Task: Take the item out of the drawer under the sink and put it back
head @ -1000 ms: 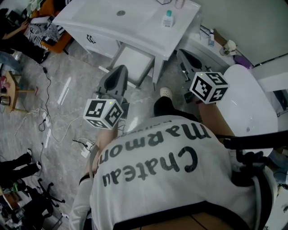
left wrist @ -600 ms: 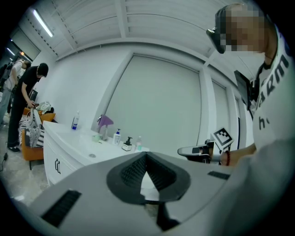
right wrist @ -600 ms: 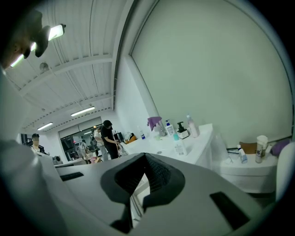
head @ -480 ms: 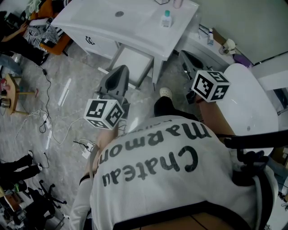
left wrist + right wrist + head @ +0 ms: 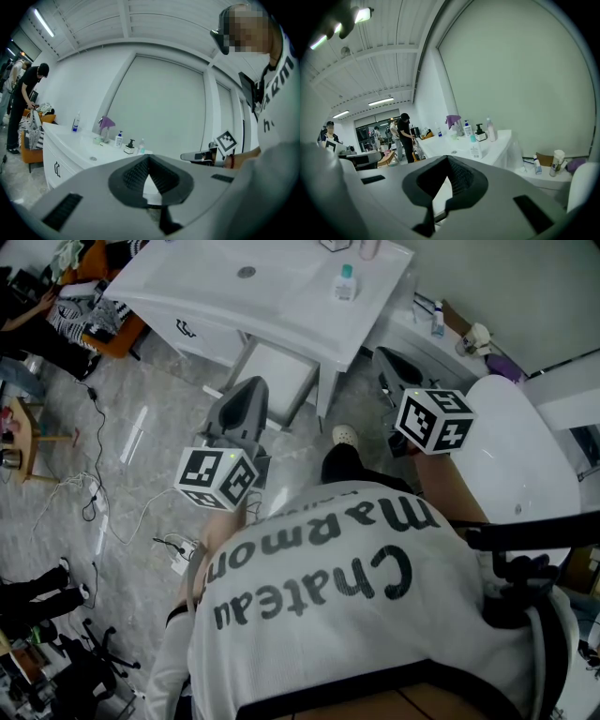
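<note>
Left grey two-jaw gripper (image 5: 149, 159): jaws closed together, nothing between them. Right grey two-jaw gripper (image 5: 449, 158): likewise closed, empty. Both held short of the white sink cabinet (image 5: 281, 298), not touching it. White drawer with dark handle (image 5: 202, 331) beneath the basin: closed, item inside hidden

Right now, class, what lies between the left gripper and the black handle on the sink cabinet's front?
Between the left gripper and the handle, only bare grey floor, seen in the head view.
</note>
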A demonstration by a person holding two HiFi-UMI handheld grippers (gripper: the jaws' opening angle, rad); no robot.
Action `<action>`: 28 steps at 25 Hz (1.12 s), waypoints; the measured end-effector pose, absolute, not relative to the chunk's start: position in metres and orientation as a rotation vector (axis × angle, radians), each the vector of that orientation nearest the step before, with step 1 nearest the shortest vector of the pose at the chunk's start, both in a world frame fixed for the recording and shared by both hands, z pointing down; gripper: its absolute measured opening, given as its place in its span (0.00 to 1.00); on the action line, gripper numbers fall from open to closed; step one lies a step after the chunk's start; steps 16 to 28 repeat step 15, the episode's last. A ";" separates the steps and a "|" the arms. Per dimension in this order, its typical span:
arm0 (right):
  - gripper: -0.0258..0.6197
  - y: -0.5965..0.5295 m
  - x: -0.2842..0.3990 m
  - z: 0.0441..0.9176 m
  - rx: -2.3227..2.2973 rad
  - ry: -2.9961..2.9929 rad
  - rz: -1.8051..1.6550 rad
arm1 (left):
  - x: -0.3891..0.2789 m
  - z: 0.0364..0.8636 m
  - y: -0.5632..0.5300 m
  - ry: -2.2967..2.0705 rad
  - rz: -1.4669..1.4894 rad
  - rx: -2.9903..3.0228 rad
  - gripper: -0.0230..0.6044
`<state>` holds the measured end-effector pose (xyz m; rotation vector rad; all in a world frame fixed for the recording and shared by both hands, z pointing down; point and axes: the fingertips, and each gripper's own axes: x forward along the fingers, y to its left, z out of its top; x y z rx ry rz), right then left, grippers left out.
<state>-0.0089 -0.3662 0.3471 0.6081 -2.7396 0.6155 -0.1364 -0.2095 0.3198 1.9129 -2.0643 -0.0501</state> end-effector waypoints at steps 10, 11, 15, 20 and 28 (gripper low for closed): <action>0.05 -0.369 -0.008 0.343 0.637 -2.751 0.568 | -0.138 0.315 -0.214 -2.061 -0.054 1.931 0.05; 0.06 -0.370 -0.008 0.343 0.641 -2.752 0.568 | -0.138 0.315 -0.215 -2.060 -0.054 1.935 0.05; 0.06 -0.372 -0.007 0.340 0.651 -2.756 0.566 | -0.137 0.312 -0.216 -2.060 -0.051 1.945 0.05; 0.06 -0.372 -0.007 0.340 0.651 -2.756 0.566 | -0.137 0.312 -0.216 -2.060 -0.051 1.945 0.05; 0.06 -0.372 -0.007 0.340 0.651 -2.756 0.566 | -0.137 0.312 -0.216 -2.060 -0.051 1.945 0.05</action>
